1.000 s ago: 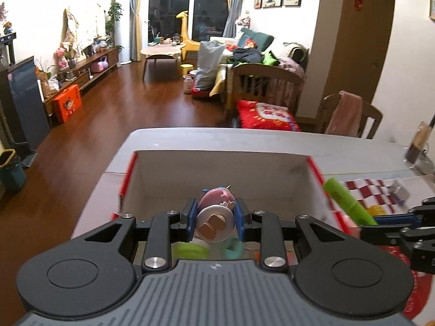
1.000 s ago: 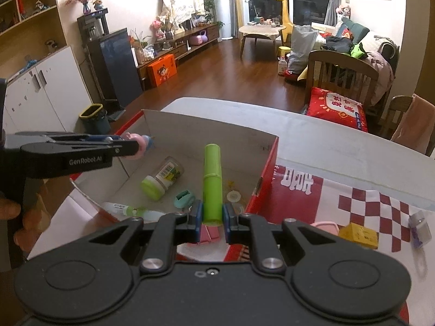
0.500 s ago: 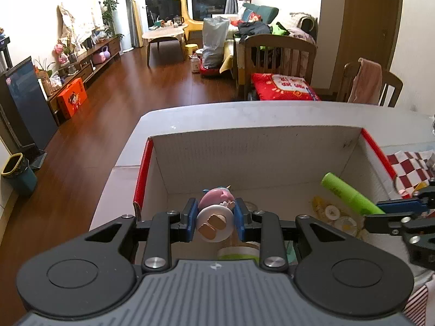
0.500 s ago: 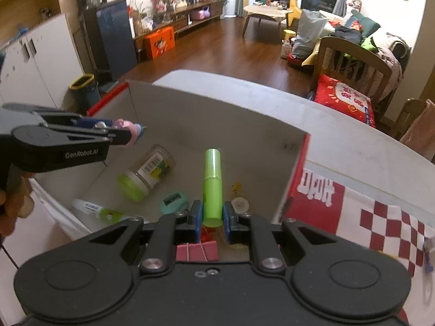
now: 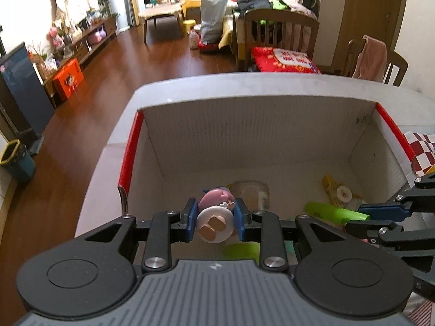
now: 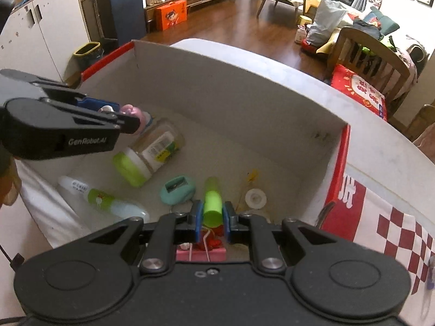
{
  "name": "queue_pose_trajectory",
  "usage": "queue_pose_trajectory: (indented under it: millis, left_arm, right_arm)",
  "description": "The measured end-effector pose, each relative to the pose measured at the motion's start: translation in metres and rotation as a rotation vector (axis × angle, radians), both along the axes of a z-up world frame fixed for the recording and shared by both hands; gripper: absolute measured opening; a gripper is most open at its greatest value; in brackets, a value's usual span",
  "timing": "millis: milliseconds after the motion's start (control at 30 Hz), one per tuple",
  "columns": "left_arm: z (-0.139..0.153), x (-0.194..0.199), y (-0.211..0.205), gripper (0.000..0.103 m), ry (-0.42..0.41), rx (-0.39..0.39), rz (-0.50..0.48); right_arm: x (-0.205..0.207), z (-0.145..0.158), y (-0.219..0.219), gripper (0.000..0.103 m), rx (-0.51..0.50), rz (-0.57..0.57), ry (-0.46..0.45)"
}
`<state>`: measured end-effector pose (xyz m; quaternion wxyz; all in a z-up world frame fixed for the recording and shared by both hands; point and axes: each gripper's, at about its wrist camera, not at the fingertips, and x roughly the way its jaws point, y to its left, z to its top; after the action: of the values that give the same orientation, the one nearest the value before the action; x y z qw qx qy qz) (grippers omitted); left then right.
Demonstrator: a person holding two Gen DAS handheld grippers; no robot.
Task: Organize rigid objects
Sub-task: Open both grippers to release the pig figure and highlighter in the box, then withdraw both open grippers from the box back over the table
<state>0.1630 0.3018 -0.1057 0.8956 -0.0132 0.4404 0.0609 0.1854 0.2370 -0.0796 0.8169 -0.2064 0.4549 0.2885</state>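
A pink and white toy figure (image 5: 216, 212) sits clamped between the blue pads of my left gripper (image 5: 214, 218), inside the open cardboard box (image 5: 258, 125). From the right wrist view the same left gripper (image 6: 127, 118) hangs over the box's left side with the pink toy figure (image 6: 130, 110) in it. My right gripper (image 6: 212, 214) is shut on a green tube (image 6: 212, 202), low in the box (image 6: 244, 87) near its front. In the left wrist view that green tube (image 5: 331, 213) shows at the right, held by the right gripper (image 5: 364, 216).
On the box floor lie a green-lidded jar (image 6: 149, 154), a white and green tube (image 6: 103, 199), a teal sharpener (image 6: 178, 190), a white cap (image 6: 255, 198) and a pink binder clip (image 6: 201, 252). A red checked cloth (image 6: 394, 241) covers the table at right.
Both grippers have sunk from above the rim into the box, each keeping its object. The box floor and its contents now fill more of both views.
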Motion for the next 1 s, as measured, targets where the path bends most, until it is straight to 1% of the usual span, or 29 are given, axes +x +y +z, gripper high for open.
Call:
queue_pose_trajectory:
  millis: [133, 433, 567, 833, 933, 967, 1000]
  left_arm:
    - [-0.003, 0.001, 0.001, 0.028, 0.045, -0.005, 0.001]
    - [-0.006, -0.001, 0.002, 0.028, 0.113, -0.031, 0.004]
    - [-0.001, -0.008, -0.002, 0.028, 0.104, -0.04, -0.005]
    - [0.016, -0.02, -0.015, 0.029, 0.07, -0.033, -0.015]
    - [0.023, -0.027, -0.016, 0.031, 0.055, -0.036, -0.017]
    - [0.026, -0.03, -0.017, 0.034, 0.048, -0.04, -0.018]
    - [0.029, -0.032, -0.019, 0.044, 0.039, -0.044, -0.019]
  right_arm:
    - [-0.004, -0.003, 0.0, 0.016, -0.005, 0.004, 0.029]
    - [-0.012, 0.0, -0.005, 0.027, 0.016, 0.014, 0.081]
    - [-0.017, 0.007, -0.009, 0.033, 0.038, 0.019, 0.08]
    - [-0.027, 0.022, -0.019, 0.04, 0.089, 0.011, 0.071]
    - [-0.032, 0.031, -0.023, 0.042, 0.114, 0.009, 0.06]
    - [-0.034, 0.034, -0.025, 0.043, 0.124, 0.009, 0.055]
    - [-0.036, 0.038, -0.026, 0.044, 0.132, 0.01, 0.05]
